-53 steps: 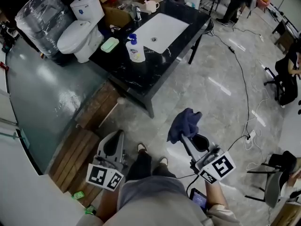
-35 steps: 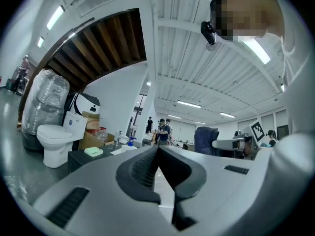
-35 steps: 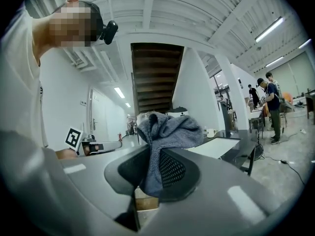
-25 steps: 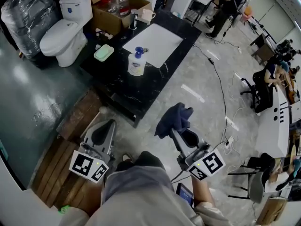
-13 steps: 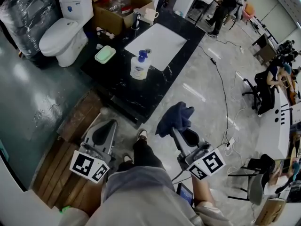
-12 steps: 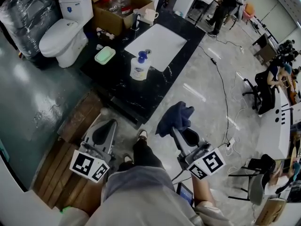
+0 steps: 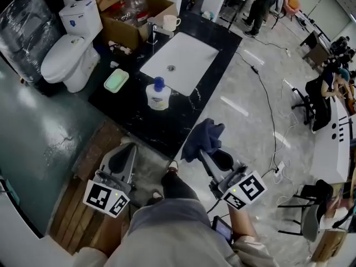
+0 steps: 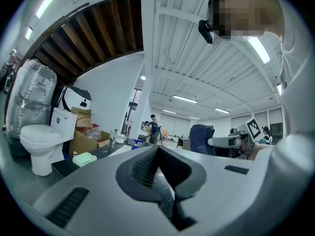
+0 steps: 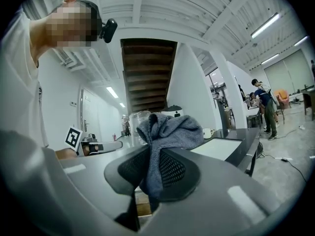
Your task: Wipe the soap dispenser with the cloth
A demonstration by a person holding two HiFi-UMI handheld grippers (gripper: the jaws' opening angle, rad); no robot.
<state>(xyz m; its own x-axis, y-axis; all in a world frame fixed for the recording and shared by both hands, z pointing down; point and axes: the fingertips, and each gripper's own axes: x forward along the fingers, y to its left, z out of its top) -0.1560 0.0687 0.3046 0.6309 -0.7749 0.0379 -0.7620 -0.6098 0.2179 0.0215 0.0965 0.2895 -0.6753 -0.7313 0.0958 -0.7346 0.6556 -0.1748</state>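
Observation:
The soap dispenser (image 7: pixel 158 95), a white bottle with a blue pump, stands on the black counter (image 7: pixel 139 113) in front of the white sink (image 7: pixel 179 60). My right gripper (image 7: pixel 204 152) is shut on a blue-grey cloth (image 7: pixel 203 139), which bunches above the jaws just short of the counter's near corner. In the right gripper view the cloth (image 9: pixel 170 129) hangs down between the closed pads of the right gripper (image 9: pixel 151 170). My left gripper (image 7: pixel 127 149) is shut and holds nothing, below the counter's near edge. The left gripper (image 8: pixel 157 154) shows its jaws pressed together.
A green soap dish (image 7: pixel 116 80) lies left of the dispenser, and a mug (image 7: pixel 169 22) and tap stand behind the sink. A toilet (image 7: pixel 67 54) and a cardboard box (image 7: pixel 133 15) stand at the left. Wooden planks (image 7: pixel 94 149) lie under my left gripper. A cable (image 7: pixel 272 115) crosses the floor.
The counter and dispenser have drawn nearer as the person stepped forward. Both grippers moved toward the counter. The cloth stays held in the right gripper.

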